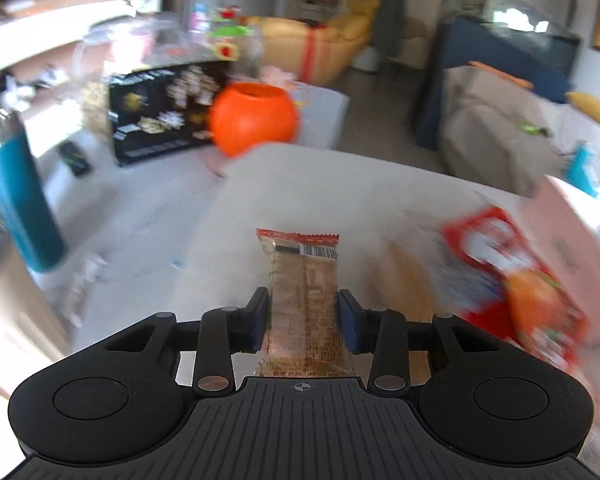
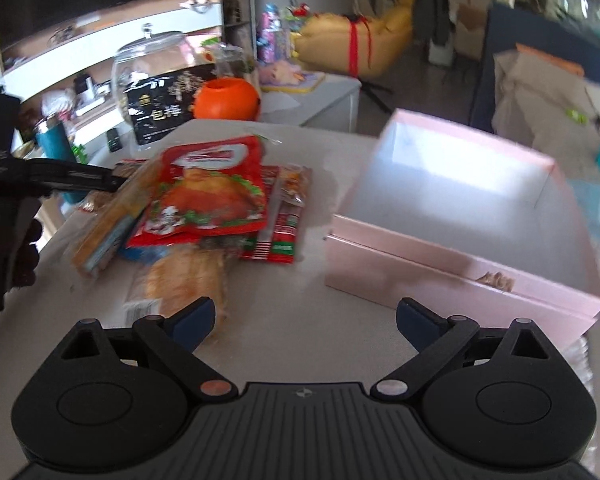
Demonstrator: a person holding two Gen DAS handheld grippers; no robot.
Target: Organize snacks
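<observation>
While the left gripper (image 1: 303, 312) is clamping a snack bar (image 1: 304, 300), only the right wrist view is showing the right gripper (image 2: 305, 318) gaping beside the pink box (image 2: 452, 280).

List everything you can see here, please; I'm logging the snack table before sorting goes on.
snack bar: one, brown clear wrapper, clamped between the left fingers
snack pile: several packets, mostly red and orange, on the table left of the box
pink box: one, open, on the table's right side
table: one, pale grey
orange pot: one, round, at the table's far edge
black package: one, white print, beside the pot
glass jar: one, clear, behind the package
teal bottle: one, far left
left gripper: black, shut on the bar
right gripper: black, open, nothing between the fingers
</observation>
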